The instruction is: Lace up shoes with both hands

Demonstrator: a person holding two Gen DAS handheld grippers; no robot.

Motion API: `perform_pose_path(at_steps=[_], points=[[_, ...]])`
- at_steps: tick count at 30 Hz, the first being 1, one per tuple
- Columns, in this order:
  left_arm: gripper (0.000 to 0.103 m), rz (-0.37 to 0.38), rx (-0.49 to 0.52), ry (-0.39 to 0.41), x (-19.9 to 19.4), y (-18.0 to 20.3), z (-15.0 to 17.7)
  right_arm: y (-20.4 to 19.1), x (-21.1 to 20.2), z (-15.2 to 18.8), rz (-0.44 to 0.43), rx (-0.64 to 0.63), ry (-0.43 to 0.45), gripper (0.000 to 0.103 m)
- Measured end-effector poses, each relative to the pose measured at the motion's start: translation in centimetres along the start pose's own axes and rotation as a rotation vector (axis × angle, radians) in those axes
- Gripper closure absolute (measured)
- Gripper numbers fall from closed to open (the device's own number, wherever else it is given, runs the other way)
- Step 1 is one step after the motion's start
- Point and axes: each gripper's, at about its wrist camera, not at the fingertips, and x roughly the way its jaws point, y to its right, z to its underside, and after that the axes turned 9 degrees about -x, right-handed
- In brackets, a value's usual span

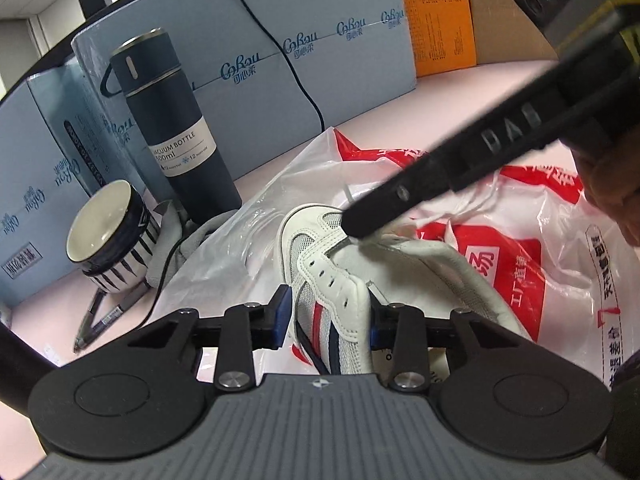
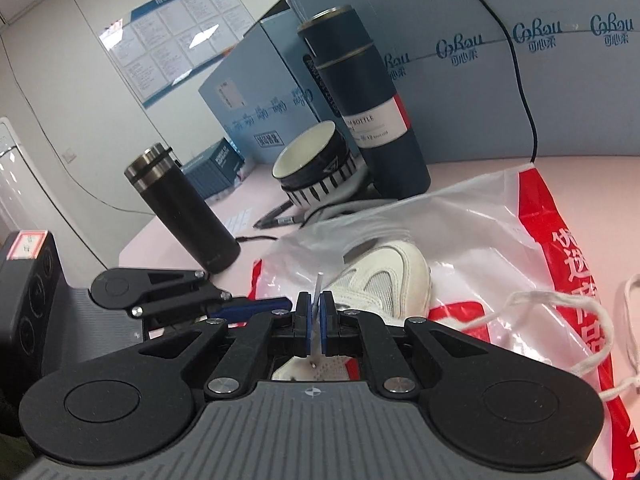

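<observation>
A white sneaker (image 1: 316,248) with red and navy stripes lies on a red-and-white plastic bag (image 1: 520,280). My left gripper (image 1: 327,316) has its blue pads against both sides of the shoe's eyelet flap and is shut on it. My right gripper (image 1: 352,228) reaches in from the upper right, its tip at the front eyelets. In the right wrist view that gripper (image 2: 317,312) is shut on the lace's clear tip (image 2: 319,288), just above the sneaker (image 2: 392,276). The loose white lace (image 2: 560,312) trails off to the right over the bag (image 2: 480,220). A left finger (image 2: 256,306) shows beside it.
A navy vacuum bottle (image 1: 180,120), a striped bowl (image 1: 108,236) and pens (image 1: 100,320) stand left of the shoe. A black flask (image 2: 180,208) stands further left. Blue boxes (image 1: 320,60) and an orange one (image 1: 436,12) wall the back. A black cable (image 1: 304,96) hangs down.
</observation>
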Motion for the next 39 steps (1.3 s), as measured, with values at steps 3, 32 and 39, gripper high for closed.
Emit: perform_pose_path(at_steps=[3,32,39], points=[[0.075,0.049,-0.080,-0.011,0.1,-0.9,-0.1,-0.2,0.5,0.4,0.012,-0.026,-0.020,0.098],[0.075,0.380,-1.092,-0.008,2.0,-9.7,4.0,-1.5,3.0,0.9,0.099,-0.197,-0.128,0.099],[0.075,0.412,-1.187,-0.012,2.4,-10.3,4.8,-2.3,3.2,0.9,0.116,-0.269,-0.142,0.099]])
